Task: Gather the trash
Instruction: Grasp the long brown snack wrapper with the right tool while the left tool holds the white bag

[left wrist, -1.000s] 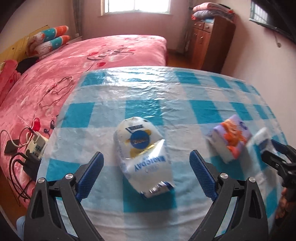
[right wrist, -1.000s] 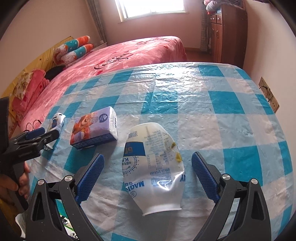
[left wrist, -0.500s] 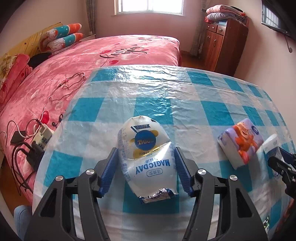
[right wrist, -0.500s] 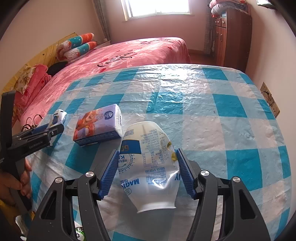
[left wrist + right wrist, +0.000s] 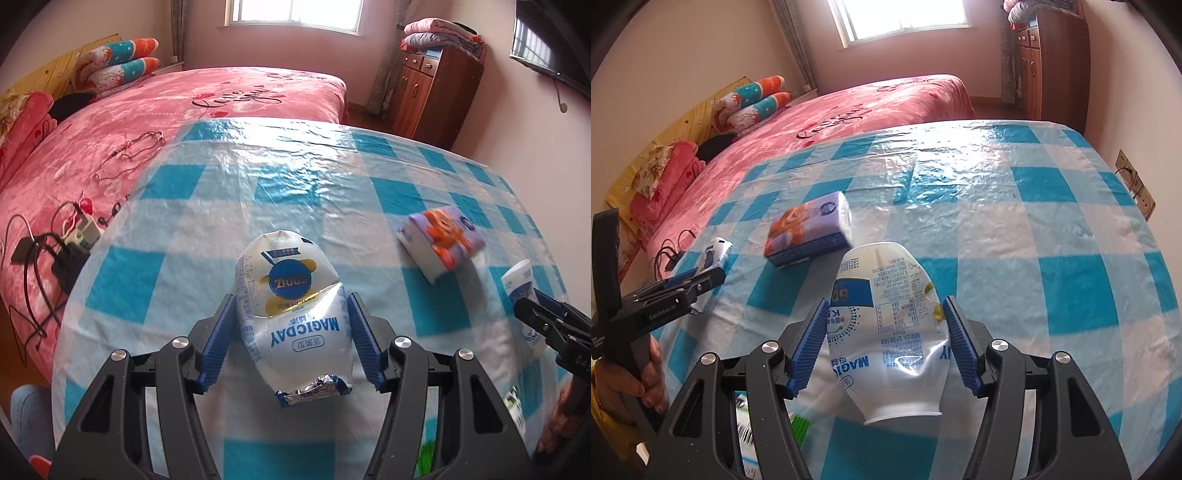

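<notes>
both my hand-held grippers, left [image 5: 291, 332] and right [image 5: 884, 343], clamp crushed milk bottles [image 5: 291, 310] pointing toward twelve o'clock.

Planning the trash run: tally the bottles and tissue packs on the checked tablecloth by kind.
Crushed white bottles: 2
Tissue packs: 1
Total: 3

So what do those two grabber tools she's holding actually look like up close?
Both look alike: the left gripper and the right gripper each have a black plastic frame with triangular cut-outs, silver screws at the joints, and two fingers lined with ribbed blue pads. Small white lettering marks the side of the left one. No cables show on either.
</notes>
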`<state>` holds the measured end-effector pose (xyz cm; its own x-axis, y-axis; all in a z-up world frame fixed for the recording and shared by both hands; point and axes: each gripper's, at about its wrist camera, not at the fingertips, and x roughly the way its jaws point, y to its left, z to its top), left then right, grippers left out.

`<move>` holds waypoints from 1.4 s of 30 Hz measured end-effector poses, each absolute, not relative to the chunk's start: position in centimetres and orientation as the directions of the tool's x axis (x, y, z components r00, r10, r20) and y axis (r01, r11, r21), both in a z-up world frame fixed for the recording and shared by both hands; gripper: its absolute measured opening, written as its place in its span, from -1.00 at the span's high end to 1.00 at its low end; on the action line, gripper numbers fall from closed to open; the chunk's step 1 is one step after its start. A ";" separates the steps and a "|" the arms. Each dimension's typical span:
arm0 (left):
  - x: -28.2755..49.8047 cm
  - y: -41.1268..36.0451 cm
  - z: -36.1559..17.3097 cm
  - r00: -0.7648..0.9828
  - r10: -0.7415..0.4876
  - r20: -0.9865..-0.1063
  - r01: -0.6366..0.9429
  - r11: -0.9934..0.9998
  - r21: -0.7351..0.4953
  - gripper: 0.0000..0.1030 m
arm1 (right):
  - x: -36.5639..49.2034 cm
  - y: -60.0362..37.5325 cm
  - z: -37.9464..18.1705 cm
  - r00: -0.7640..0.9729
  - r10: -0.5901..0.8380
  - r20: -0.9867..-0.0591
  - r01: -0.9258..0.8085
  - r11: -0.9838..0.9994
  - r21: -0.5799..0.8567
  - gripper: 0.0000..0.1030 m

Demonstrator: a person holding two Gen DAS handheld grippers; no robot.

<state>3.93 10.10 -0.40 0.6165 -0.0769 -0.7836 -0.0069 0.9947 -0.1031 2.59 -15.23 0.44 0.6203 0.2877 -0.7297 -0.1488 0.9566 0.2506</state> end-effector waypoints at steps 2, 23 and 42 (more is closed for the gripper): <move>3.2 10.1 -0.4 0.617 -0.091 -0.782 -0.002 0.993 -0.118 -0.19 | 1.8 -15.2 0.6 0.626 0.295 -0.722 -0.151 0.954 0.258 -0.23; -6.1 11.6 0.6 0.624 -0.201 -0.755 0.025 0.971 -0.238 -0.19 | -4.0 -13.5 0.4 0.603 0.302 -0.738 -0.174 0.953 0.248 -0.29; -13.5 14.8 0.7 0.631 -0.215 -0.745 -0.015 0.957 -0.288 -0.19 | -10.8 -6.1 1.4 0.555 0.355 -0.752 -0.417 0.901 0.118 -0.31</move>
